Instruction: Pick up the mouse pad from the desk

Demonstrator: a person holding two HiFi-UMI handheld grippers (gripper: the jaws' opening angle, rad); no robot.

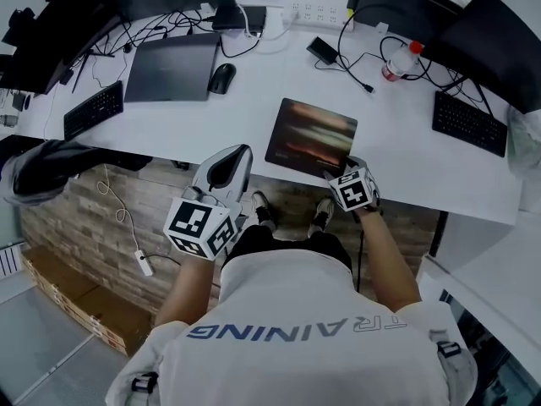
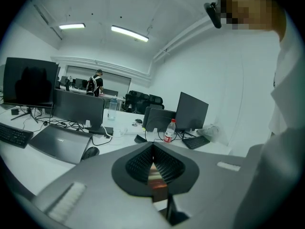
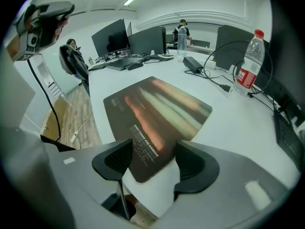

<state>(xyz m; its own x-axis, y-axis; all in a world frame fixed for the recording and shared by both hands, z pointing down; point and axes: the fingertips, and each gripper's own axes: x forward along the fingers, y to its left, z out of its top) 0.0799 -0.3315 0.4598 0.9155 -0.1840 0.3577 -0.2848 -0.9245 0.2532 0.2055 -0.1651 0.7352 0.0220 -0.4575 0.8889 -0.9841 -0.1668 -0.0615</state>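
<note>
The mouse pad (image 1: 311,134), dark with blurred orange and green streaks, lies flat near the front edge of the white desk (image 1: 406,155). My right gripper (image 1: 340,172) is at the pad's near right corner. In the right gripper view the mouse pad (image 3: 157,109) fills the middle, and the right gripper (image 3: 153,160) is open with that corner lying between its dark fingers (image 3: 116,159), which do not press on it. My left gripper (image 1: 232,156) hovers at the desk's front edge, left of the pad. The left gripper (image 2: 153,151) is shut and holds nothing.
A closed laptop (image 1: 173,68) and a black mouse (image 1: 221,78) lie behind and left of the pad. A keyboard (image 1: 93,108) is at far left, another keyboard (image 1: 469,123) at right. A red-capped bottle (image 1: 399,62), cables and monitors line the back. A chair (image 1: 42,169) stands at left.
</note>
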